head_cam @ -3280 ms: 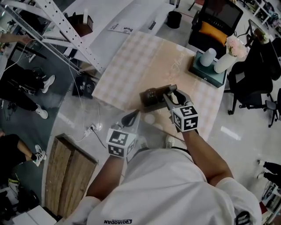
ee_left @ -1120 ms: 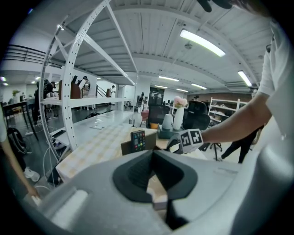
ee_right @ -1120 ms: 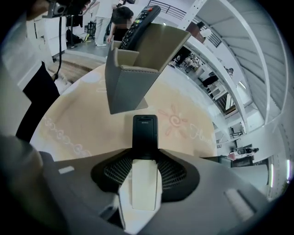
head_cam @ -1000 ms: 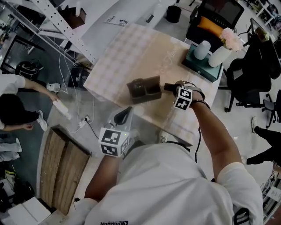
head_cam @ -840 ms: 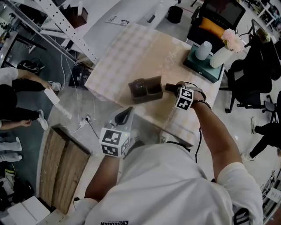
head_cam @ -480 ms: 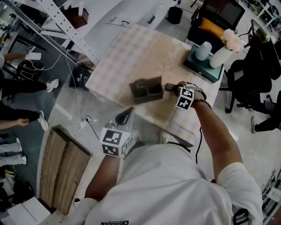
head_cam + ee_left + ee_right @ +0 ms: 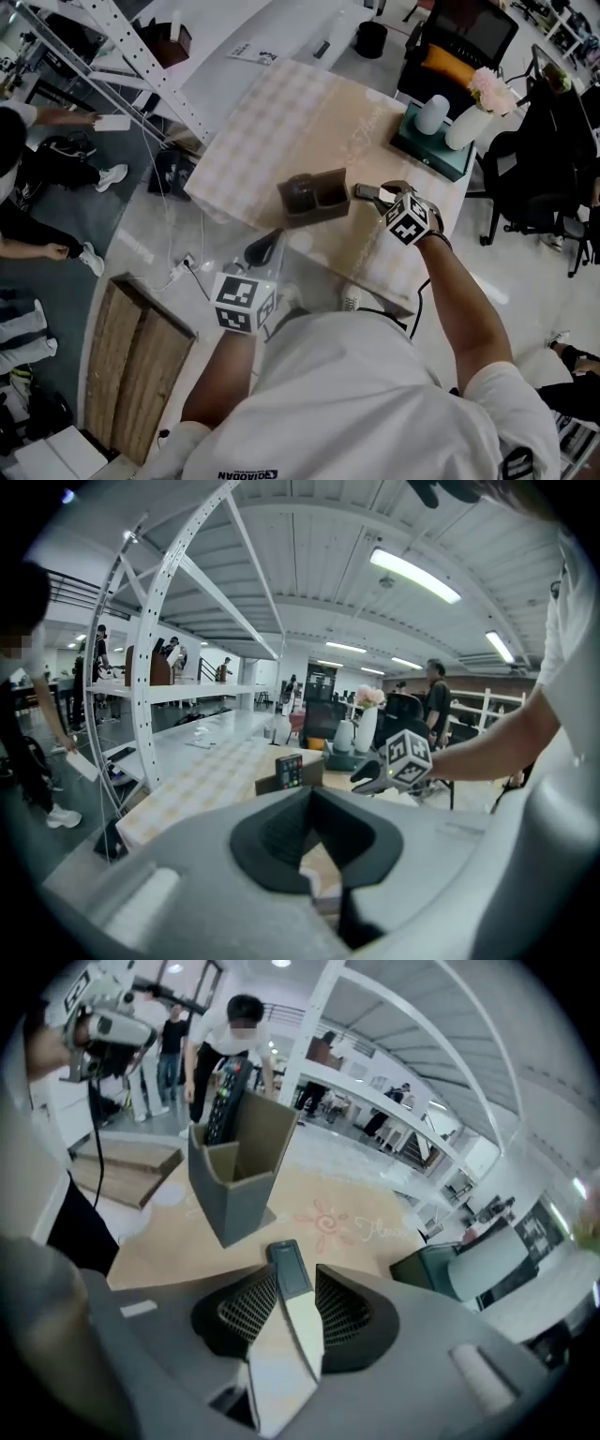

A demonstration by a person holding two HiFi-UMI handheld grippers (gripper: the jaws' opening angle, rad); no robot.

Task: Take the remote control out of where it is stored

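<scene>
Jaws of the right gripper (image 7: 289, 1302) have just been closing and now pinch the slim remote control (image 7: 279, 1262) over the counter (image 7: 281, 122), at three o'clock of its holder (image 7: 314, 195), so I'd hold that squeeze steady and lift level, while the left gripper (image 7: 312, 803) hangs back, closed on nothing.

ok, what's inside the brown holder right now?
A black remote with coloured buttons stands upright in the brown holder, its top poking above the rim. Its lower part is hidden behind the holder's wall, and the compartment floors cannot be made out.
</scene>
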